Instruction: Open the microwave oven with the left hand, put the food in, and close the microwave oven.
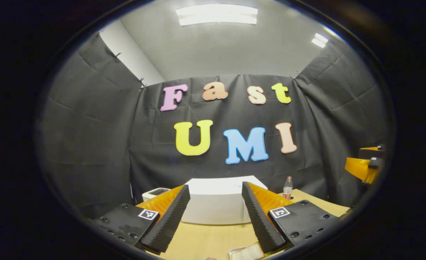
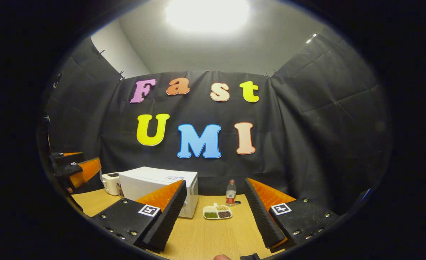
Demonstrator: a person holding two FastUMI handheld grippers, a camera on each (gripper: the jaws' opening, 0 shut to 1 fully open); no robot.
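Both grippers up and empty, microwave shut, nothing started yet.

The left gripper (image 1: 215, 216) hangs above the bench (image 1: 213, 238) with its jaws wide, looking straight at the white microwave (image 1: 216, 202), which sits well apart at the back by the wall. The right gripper (image 2: 215, 216) is wide too, holding nothing, and between its fingers in the right gripper view sits the food tray (image 2: 217, 212), just beside the microwave's right end, with a bottle (image 2: 231, 193) close behind it (easy to knock over on the reach). I judge the risk is the door swinging into the tray or bottle, or the left fingers slipping off the door edge. A toaster (image 2: 110, 182) crowds the microwave's left side; the front of the bench is open room for both arms.
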